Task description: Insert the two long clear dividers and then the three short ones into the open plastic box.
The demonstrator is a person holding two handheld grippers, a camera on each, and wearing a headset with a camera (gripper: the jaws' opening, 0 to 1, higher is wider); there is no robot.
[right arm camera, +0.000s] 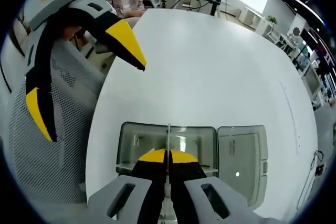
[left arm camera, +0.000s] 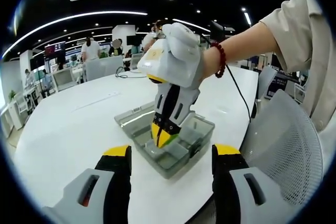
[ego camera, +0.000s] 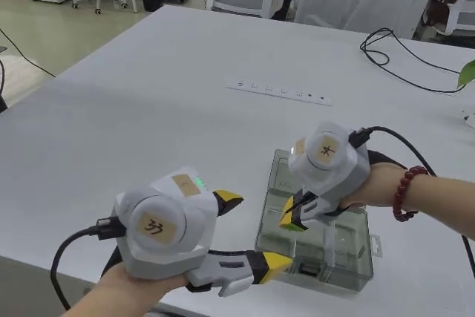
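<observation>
At the near table edge, left gripper [ego camera: 254, 230]: jaws spread wide, holding nothing, just beside the box's near-left corner.
Right gripper [right arm camera: 168, 156]: jaws pinched together on a thin clear divider [right arm camera: 168, 137], tips pointing down into the box.
Divider: seen edge-on in the right gripper view, standing upright across the box's narrow width; long or short, cannot tell.
Risk (judgement): the sheet could tilt, miss its wall slots and jam or bow. Likely cause is pressing down before both ends line up.
Risk (judgement): the light box could slide on the smooth table under a sideways push, since nothing steadies it.
Box [ego camera: 356, 261]: clear plastic, open, on the table.
Contents: glare and clear walls hide any dividers already seated.
Lid [right arm camera: 241, 156]: hinged back, lying flat beside the box.
Table [ego camera: 185, 94]: white, with a socket strip [ego camera: 278, 92] well beyond the box.
</observation>
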